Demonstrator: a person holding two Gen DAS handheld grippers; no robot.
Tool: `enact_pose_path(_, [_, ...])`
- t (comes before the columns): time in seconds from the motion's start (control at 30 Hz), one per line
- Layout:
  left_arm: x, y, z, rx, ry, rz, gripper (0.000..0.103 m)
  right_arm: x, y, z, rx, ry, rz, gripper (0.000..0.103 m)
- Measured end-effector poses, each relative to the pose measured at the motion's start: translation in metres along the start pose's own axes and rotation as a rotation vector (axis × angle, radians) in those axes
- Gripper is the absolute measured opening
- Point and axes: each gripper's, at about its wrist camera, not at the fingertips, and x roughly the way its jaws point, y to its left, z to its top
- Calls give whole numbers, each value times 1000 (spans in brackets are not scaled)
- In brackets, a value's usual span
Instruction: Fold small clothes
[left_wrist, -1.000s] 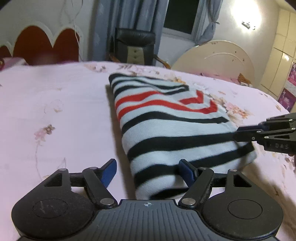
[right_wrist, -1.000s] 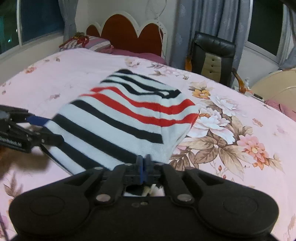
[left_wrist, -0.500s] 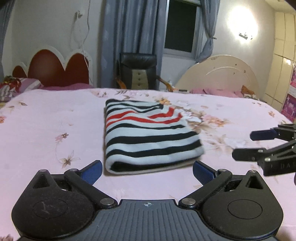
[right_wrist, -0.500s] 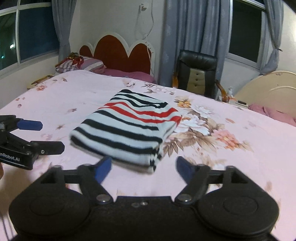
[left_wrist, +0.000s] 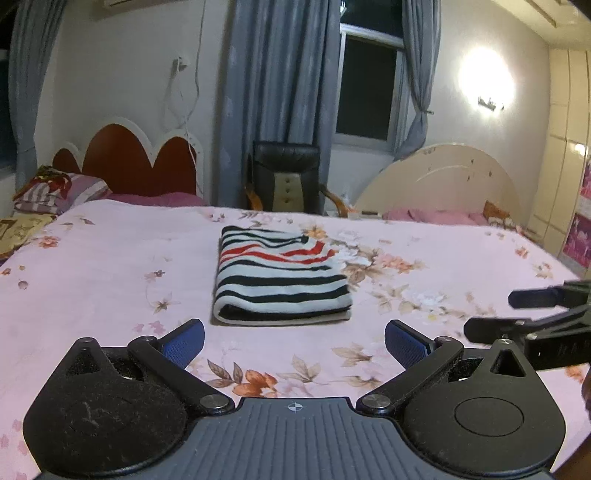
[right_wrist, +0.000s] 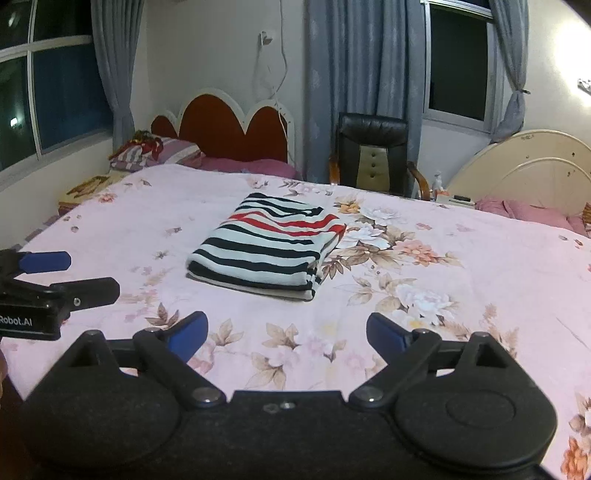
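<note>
Lying folded on the pink floral bedsheet (left_wrist: 110, 266), the striped sweater (left_wrist: 280, 280) sits well apart from both tools. Left gripper (left_wrist: 293, 341): fingers spread wide, nothing between them. Right gripper (right_wrist: 286, 330): jaws have just been opening, fingers apart, nothing between them. A black armchair (left_wrist: 286, 177) stands behind the bed.

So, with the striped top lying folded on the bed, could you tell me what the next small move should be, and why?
Probably nothing more on the striped top: it lies in a neat folded rectangle on the bed, apart from both grippers. The left gripper and right gripper are open and empty, so I would simply draw them clear.
</note>
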Motion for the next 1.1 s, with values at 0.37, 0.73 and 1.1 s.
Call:
enact_pose_path(0.37, [-44,-24,3,5,-39,-20,103,-55,5,-8,13,-73,-12,95])
enact_pose_path(0.73, [-57,-34,6,8,-74,-21,103,-68,5,-3,17,-121,-24,98])
enact_pose_path(1.1, [-59,-33,9,11,-78,-24,103,-70,11,-1,17,-134,-18,99])
